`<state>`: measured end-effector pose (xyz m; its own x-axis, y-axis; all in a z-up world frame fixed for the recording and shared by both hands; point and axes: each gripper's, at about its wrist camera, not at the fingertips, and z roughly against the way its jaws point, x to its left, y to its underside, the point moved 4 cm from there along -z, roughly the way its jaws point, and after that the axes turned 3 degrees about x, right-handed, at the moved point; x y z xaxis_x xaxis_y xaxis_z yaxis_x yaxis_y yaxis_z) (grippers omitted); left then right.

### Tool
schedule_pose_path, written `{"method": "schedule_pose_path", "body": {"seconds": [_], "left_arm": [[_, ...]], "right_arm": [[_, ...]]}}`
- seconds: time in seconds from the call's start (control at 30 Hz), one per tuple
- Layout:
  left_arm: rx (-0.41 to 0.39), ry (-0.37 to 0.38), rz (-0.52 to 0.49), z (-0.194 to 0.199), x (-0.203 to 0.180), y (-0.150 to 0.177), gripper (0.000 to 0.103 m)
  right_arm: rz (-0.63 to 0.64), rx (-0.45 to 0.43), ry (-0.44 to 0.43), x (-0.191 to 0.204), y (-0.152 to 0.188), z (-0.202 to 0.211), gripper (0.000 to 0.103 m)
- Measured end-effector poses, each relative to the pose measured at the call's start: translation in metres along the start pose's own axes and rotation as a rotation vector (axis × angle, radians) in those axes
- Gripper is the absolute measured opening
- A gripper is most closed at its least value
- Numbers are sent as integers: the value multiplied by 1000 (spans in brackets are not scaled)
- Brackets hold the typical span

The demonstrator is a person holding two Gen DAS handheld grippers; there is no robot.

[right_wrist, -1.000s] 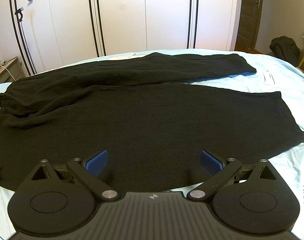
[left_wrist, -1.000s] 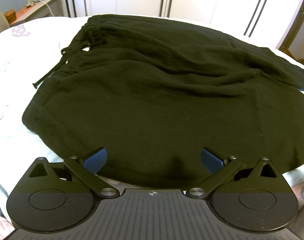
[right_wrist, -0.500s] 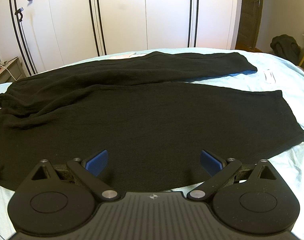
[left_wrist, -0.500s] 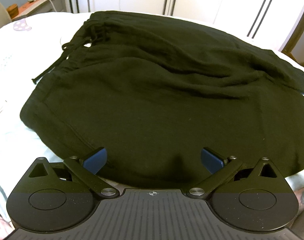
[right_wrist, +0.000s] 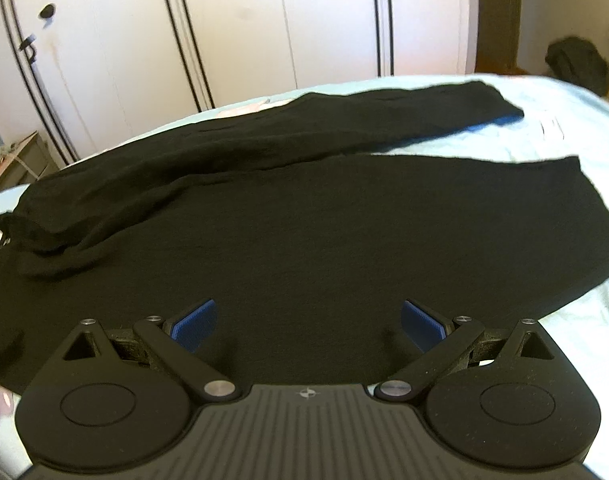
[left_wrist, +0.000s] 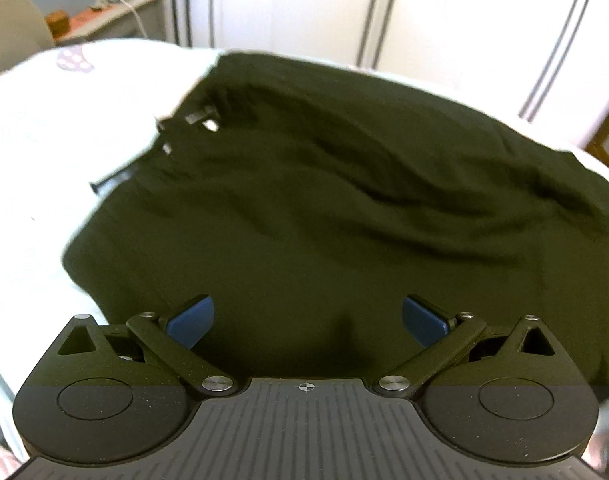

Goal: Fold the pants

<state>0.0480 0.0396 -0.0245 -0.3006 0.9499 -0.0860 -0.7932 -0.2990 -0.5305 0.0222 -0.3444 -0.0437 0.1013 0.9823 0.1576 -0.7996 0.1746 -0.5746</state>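
Black pants (left_wrist: 324,208) lie spread flat on a pale bed (left_wrist: 32,152). The waistband with its drawstring (left_wrist: 116,178) is at the left in the left wrist view. In the right wrist view the pants (right_wrist: 304,232) stretch rightwards, the far leg (right_wrist: 404,116) angled away from the near leg, whose hem (right_wrist: 596,208) is at the right. My left gripper (left_wrist: 307,320) hangs open over the near edge of the hip area, nothing between its blue pads. Further along, my right gripper (right_wrist: 308,322) is open over the near leg's front edge.
White wardrobe doors (right_wrist: 232,32) with dark trim stand behind the bed. A bedside table (left_wrist: 104,20) with a cable and small items is at the far left. A dark bundle (right_wrist: 576,60) sits on a chair at the far right.
Both grippers have shifted right along the pants' near edge and tilted slightly; the views are blurred by motion. The jaws stay open and the pants lie as before.
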Motion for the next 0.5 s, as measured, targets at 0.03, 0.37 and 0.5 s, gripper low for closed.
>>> {"method": "schedule_pose_path", "body": {"seconds": [0.03,0.37,0.5], "left_arm": [[-16,-15,5,1,2,-4,103],[-133,-93,4,0,9,-44,103],[-207,-88,0,3,-5,-69,103]], "right_arm": [[-11,10,1,-2,-3,-5,99],[-98,224,-10,-21,-9,-69,99],[9,364,-23,-15,-34,-76,99]]}}
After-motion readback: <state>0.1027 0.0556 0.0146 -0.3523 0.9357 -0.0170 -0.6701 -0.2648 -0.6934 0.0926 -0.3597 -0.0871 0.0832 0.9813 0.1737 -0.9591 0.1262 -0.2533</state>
